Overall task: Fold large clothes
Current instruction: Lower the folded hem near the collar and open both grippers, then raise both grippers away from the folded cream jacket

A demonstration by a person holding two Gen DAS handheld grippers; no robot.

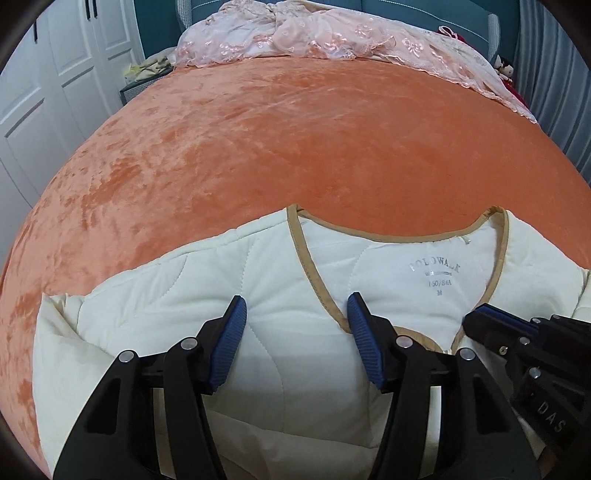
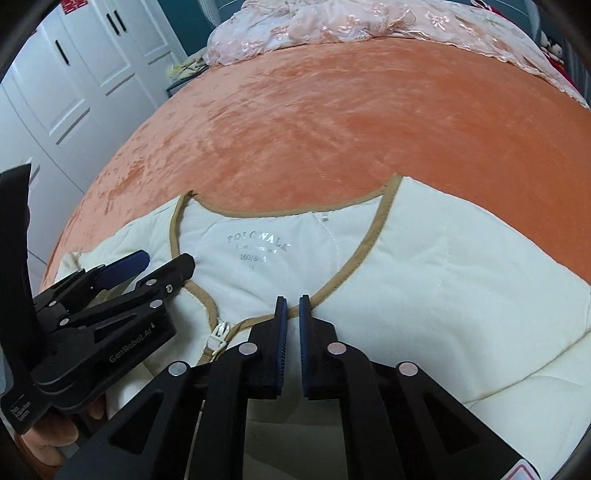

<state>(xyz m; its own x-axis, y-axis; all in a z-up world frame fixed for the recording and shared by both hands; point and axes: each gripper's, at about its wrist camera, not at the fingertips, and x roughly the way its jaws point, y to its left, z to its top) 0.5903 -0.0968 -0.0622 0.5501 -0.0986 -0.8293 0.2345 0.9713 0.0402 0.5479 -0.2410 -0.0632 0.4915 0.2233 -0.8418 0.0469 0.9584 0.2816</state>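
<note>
A cream quilted jacket (image 1: 295,295) with tan trim lies front up on the orange bed, collar toward the far side; it also shows in the right wrist view (image 2: 424,280). Its inner label reads POLOWALK. My left gripper (image 1: 297,306) is open above the jacket's left front panel, its jaws wide apart, holding nothing. It shows from the side in the right wrist view (image 2: 162,264). My right gripper (image 2: 292,301) has its jaws nearly closed at the tan neckline trim (image 2: 325,291), and a narrow gap shows between the pads. A zipper pull (image 2: 219,338) lies just left of it.
The orange velvet bedspread (image 1: 295,147) stretches far beyond the jacket. A pink lace cover (image 1: 314,33) is heaped at the headboard. White wardrobe doors (image 1: 44,74) stand on the left. A small bedside table (image 1: 140,79) with clutter is beside the bed.
</note>
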